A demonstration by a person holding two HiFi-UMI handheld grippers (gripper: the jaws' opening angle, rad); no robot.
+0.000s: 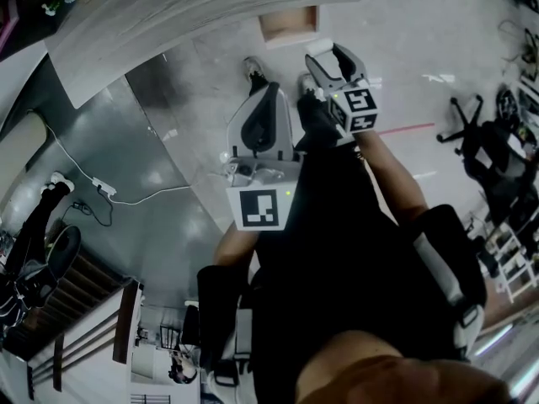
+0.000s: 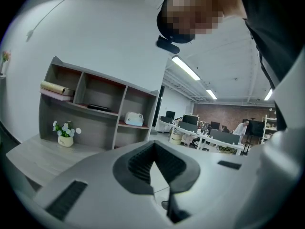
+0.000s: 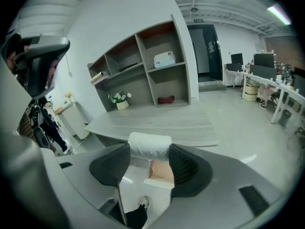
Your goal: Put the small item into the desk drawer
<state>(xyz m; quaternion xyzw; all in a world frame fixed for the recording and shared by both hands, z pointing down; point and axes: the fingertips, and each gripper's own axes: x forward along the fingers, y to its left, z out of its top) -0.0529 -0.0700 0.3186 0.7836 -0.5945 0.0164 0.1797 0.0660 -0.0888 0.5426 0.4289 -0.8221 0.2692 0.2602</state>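
The desk (image 1: 210,7) is cut off by the head view's top edge; the white roll (image 3: 149,146) partly hides the open drawer (image 3: 160,174).

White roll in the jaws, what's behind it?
Behind the white paper roll: an open pale wooden drawer below the grey wooden desk. The roll hides part of its inside.
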